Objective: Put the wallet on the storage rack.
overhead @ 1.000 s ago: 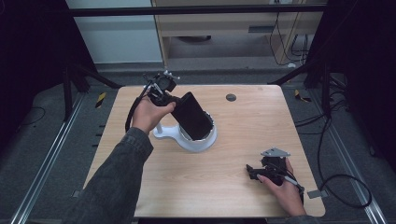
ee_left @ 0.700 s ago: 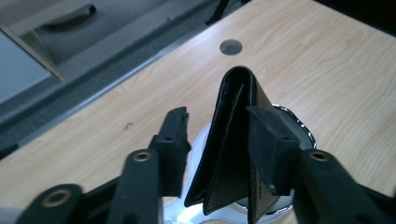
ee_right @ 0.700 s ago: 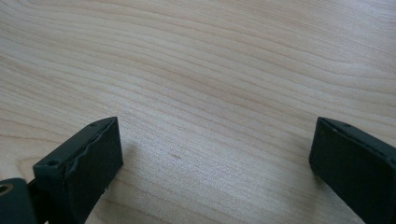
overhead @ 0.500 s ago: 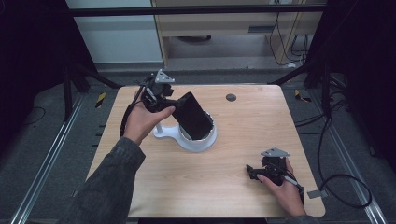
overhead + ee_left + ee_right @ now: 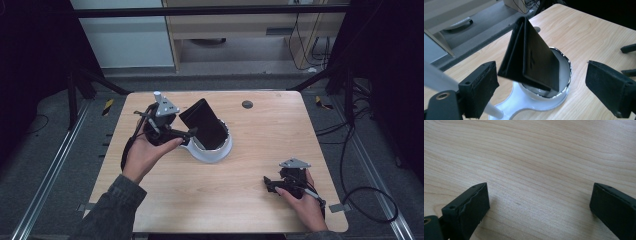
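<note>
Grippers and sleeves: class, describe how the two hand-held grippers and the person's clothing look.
Both the left gripper and the right gripper are black with two blocky, padded jaws, each topped by a grey three-cornered plate. A black cable trails from each. The left forearm wears a dark grey sleeve.

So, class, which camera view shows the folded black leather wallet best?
The left gripper view: the folded black leather wallet looms close, leaning in the white dish, its fold clear. The high view shows it small. The right gripper view looks at bare tabletop.
</note>
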